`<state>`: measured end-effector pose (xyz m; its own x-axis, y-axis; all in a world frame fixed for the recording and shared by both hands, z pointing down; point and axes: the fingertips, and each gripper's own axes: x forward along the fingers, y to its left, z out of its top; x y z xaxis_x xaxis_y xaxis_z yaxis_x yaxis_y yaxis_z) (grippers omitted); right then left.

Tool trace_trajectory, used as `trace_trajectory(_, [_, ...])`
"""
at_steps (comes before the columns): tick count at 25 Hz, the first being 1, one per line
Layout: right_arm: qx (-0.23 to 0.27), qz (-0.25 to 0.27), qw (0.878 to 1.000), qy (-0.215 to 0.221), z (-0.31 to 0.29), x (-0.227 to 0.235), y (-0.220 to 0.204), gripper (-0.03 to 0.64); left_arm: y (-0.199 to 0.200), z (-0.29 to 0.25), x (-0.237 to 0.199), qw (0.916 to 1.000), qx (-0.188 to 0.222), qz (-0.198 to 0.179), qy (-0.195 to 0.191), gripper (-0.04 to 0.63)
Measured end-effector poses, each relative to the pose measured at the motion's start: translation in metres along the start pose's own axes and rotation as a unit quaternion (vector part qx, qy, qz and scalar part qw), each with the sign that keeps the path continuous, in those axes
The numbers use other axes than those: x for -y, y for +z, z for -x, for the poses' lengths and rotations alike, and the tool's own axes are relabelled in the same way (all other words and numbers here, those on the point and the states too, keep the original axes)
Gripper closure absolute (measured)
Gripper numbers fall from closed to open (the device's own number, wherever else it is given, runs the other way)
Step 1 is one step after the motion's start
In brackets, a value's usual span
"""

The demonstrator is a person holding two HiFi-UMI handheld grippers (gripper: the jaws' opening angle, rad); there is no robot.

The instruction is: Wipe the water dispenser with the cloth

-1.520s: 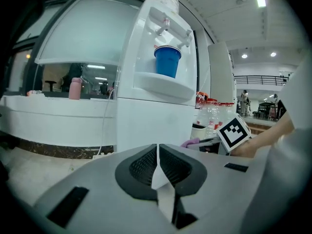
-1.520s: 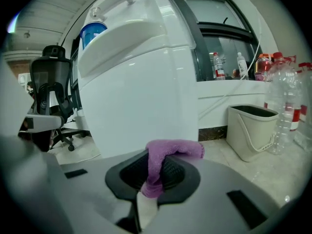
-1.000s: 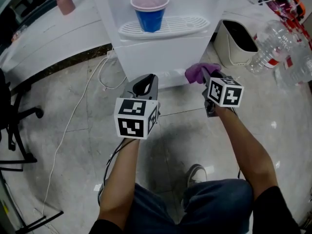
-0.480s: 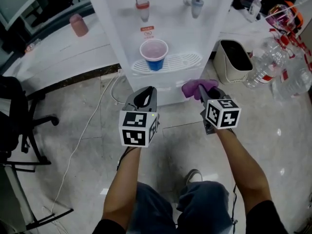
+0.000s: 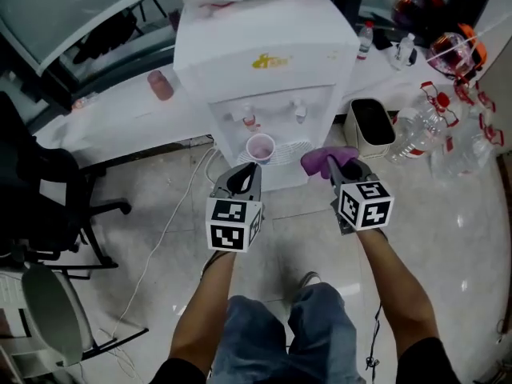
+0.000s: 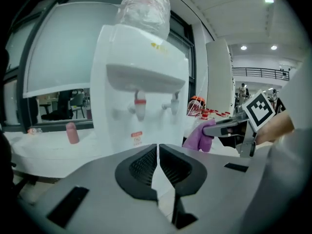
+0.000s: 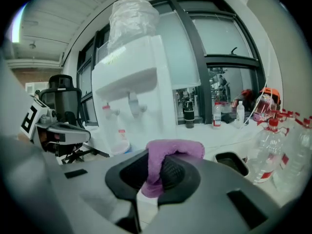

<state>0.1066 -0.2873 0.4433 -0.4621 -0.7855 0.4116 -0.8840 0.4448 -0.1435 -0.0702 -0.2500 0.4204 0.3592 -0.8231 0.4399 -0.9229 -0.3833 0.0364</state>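
Two hand-held grippers | left [image 5: 250,168] closed, empty | right [image 5: 336,166] clamps cloth [image 5: 322,159] | cup [image 5: 261,147] on dispenser [image 5: 264,50]

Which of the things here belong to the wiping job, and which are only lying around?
For the job: water dispenser, purple cloth, right tool holding it.
Lying about: cup, bin, plastic bottles, office chair.

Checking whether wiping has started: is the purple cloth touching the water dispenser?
Apart. The right gripper view shows the cloth pinched in the right gripper, with the water dispenser standing farther off, a clear gap between.
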Motion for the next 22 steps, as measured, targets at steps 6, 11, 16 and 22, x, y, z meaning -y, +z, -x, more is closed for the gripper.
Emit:
trace_trajectory(6, [0.01,0.0,1.0,0.001,0.06,-0.006,0.115,0.571,0.117,0.048,0.016,1.0,0.001,0.005,-0.001,0.559])
trace_trajectory(11, [0.025,0.012,1.0,0.008,0.111,-0.017,0.212,0.571,0.207,0.093,0.027,1.0,0.004,0.004,0.006,0.559])
trace_trajectory(16, [0.066,0.062,0.996,0.015,0.155,-0.025,0.315,0.571,0.298,0.138,0.024,0.9988,0.037,-0.004,0.032,0.559])
trace_trajectory(22, [0.096,0.078,0.992,0.033,0.195,-0.04,0.386,0.571,0.363,0.184,0.016,0.9938,0.078,0.0,0.078,0.56])
